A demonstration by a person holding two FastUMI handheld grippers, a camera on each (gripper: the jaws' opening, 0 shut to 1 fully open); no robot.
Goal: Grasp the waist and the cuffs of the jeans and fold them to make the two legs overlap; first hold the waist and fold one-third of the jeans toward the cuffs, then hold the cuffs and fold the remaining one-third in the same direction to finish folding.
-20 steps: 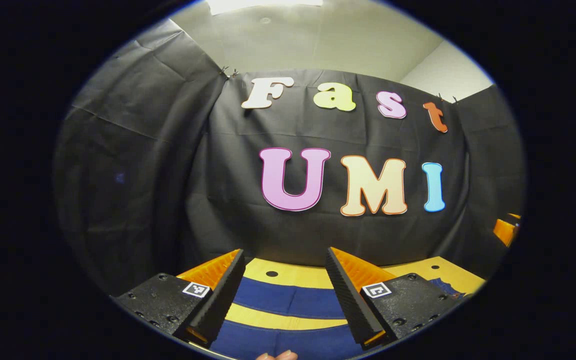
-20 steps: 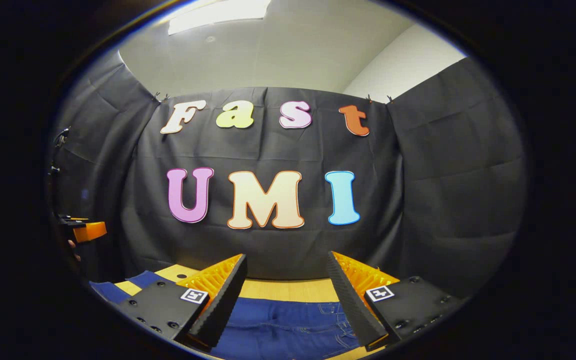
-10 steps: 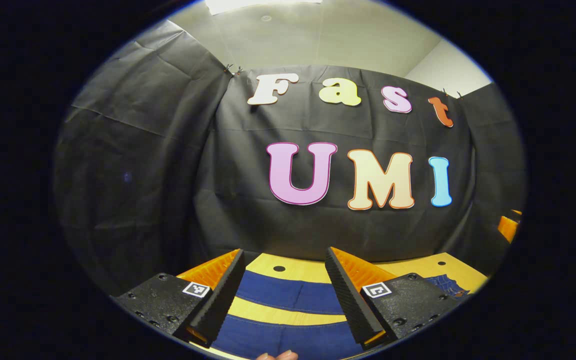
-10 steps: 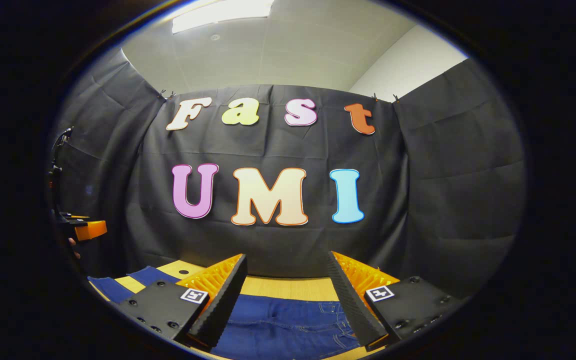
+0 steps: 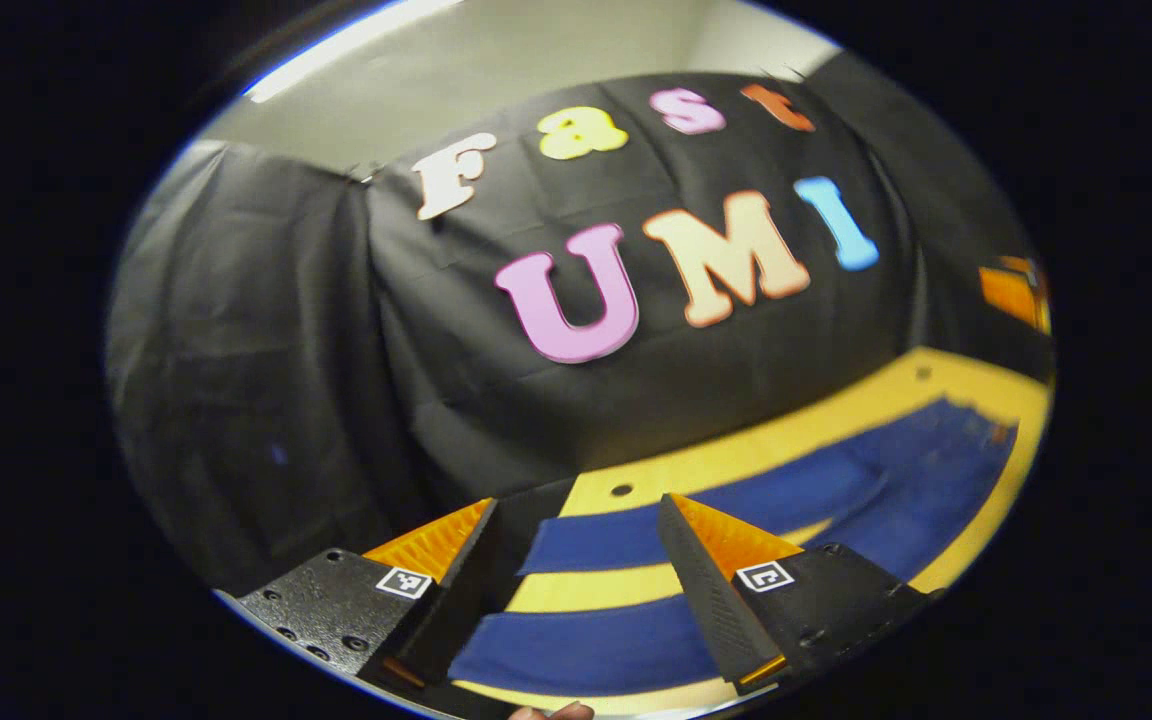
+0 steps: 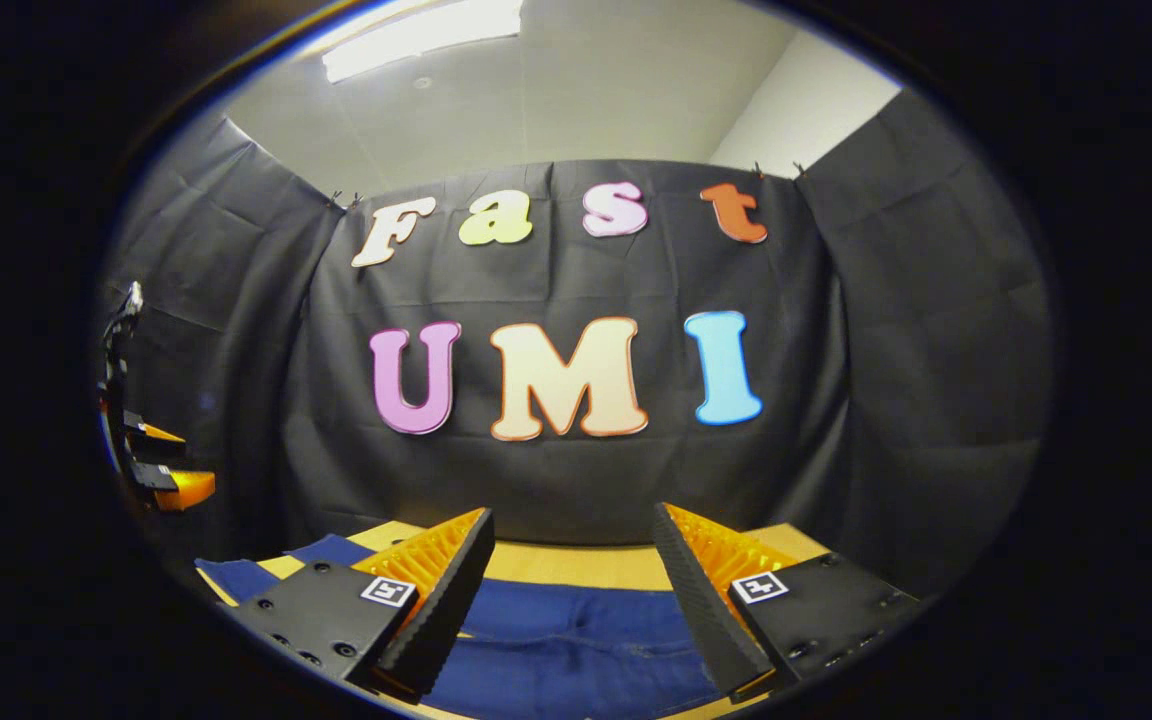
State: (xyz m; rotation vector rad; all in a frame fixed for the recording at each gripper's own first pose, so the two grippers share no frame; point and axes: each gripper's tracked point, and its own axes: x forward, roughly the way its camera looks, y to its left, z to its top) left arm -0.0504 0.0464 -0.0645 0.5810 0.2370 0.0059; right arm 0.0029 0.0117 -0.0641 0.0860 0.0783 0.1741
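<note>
In the left gripper view, the left gripper (image 5: 576, 575) was tilted, so the booth leaned across the picture. Its two fingers (image 5: 706, 590) stood spread wide apart with nothing between them, their black ribbed pads facing each other and orange backs showing behind. Ahead of and below the fingers lay the blue jeans (image 5: 636, 530) on the yellow table (image 5: 736, 455). Two legs ran as separate blue bands with a strip of bare table between them; the nearer leg (image 5: 586, 645) passed under the gap between the fingers, and the farther leg (image 5: 606, 540) lay just beyond the fingertips. Both legs stretched away toward the right of this gripper and joined into the broader upper part of the jeans (image 5: 936, 470) well off to that side. A small dark hole (image 5: 621, 490) sat in the table past the farther leg. A fingertip of the person's hand (image 5: 551, 711) showed at the bottom edge, below the gripper. An orange part of the right gripper (image 5: 1011, 290) showed far out on the right, above the table.

In the right gripper view, the right gripper (image 6: 571, 590) was level, its fingers (image 6: 441, 600) likewise held wide apart and pinching nothing. The jeans (image 6: 566, 650) lay on the table (image 6: 576, 565) directly below and ahead of the gap, and the two leg ends (image 6: 236, 575) showed beyond its left finger. The left gripper (image 6: 161, 480) was far out on that same side, above the table; how its jaws stood could not be told there.
</note>
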